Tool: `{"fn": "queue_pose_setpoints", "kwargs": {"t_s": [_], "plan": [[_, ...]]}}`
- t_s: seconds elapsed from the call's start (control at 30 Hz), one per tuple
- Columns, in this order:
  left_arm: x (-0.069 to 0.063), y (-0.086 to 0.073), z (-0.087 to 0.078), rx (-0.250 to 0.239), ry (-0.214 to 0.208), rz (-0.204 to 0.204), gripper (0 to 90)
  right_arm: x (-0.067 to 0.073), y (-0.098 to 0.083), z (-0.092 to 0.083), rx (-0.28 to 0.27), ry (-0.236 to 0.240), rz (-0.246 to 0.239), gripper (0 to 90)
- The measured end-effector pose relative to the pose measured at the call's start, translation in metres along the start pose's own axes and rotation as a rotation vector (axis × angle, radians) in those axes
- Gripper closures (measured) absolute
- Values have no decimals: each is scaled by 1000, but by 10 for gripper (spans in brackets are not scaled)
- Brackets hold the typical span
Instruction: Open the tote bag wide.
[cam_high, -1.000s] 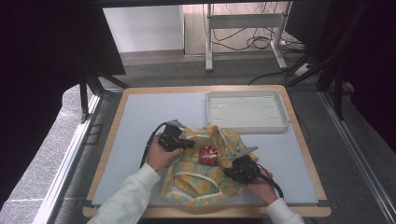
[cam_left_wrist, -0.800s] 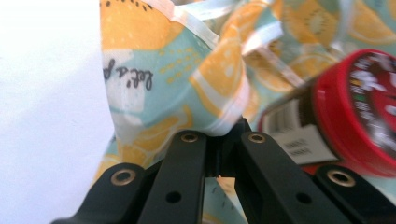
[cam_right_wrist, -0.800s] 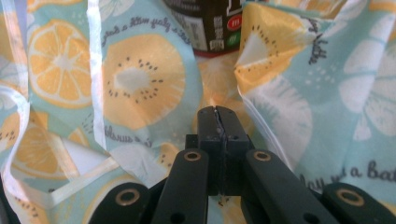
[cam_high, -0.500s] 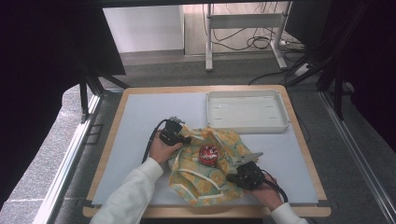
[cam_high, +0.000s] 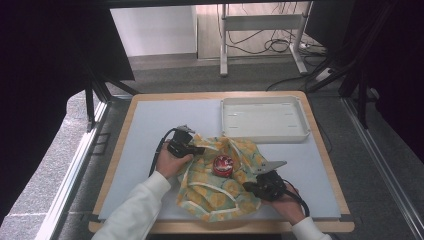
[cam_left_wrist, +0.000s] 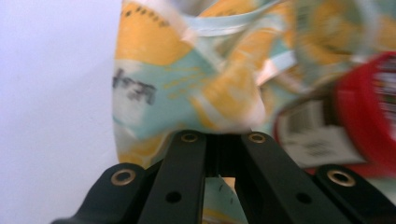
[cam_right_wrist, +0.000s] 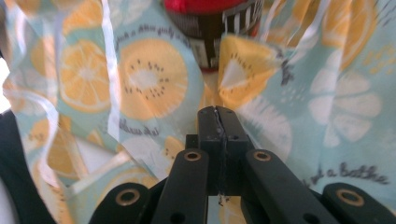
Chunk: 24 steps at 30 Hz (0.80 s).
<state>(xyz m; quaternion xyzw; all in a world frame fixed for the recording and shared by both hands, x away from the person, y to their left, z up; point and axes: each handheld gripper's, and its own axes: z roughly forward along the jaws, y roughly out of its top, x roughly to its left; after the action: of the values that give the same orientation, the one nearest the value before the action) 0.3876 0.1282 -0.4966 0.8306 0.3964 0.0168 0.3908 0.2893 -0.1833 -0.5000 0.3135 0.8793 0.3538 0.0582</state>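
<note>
A cloth (cam_high: 220, 192) printed with lemon slices lies bunched on the front middle of the table. A small jar with a red lid (cam_high: 221, 165) sits on it. At the cloth's back left edge, my left gripper (cam_high: 196, 149) is shut on a fold of the cloth (cam_left_wrist: 196, 93), with the jar (cam_left_wrist: 364, 116) close on its right. My right gripper (cam_high: 249, 186) is at the cloth's front right part, pointing left. Its jaws (cam_right_wrist: 217, 112) are pressed together on the cloth (cam_right_wrist: 149, 79), and the jar (cam_right_wrist: 215, 18) is just beyond them.
A shallow white tray (cam_high: 263, 137) stands at the back right of the grey-blue mat (cam_high: 145, 125), which has a wooden border. A person's white sleeves and hands come in from the front edge. Beyond the table are dark frames, floor cables and a metal stand.
The left hand has drawn the cloth's left edge up and in toward the jar, so the cloth looks narrower and more bunched. The right hand has hardly moved.
</note>
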Motion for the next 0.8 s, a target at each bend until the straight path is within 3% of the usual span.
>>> {"fn": "queue_pose_setpoints", "kwargs": {"t_s": [0.07, 0.37, 0.7, 0.8], "plan": [[-5, -2, -11, -20, -19, 20, 900, 0, 3, -5, -19, -1, -1, 886], [-19, -21, -44, -89, -90, 36, 900, 1, 19, -20, -95, -11, -12, 886], [-27, -43, -70, -137, -87, 38, 900, -6, 37, -26, -153, -16, 2, 885], [-29, -49, -74, -143, -70, 48, 900, -8, 39, -26, -172, -12, 10, 883]]}}
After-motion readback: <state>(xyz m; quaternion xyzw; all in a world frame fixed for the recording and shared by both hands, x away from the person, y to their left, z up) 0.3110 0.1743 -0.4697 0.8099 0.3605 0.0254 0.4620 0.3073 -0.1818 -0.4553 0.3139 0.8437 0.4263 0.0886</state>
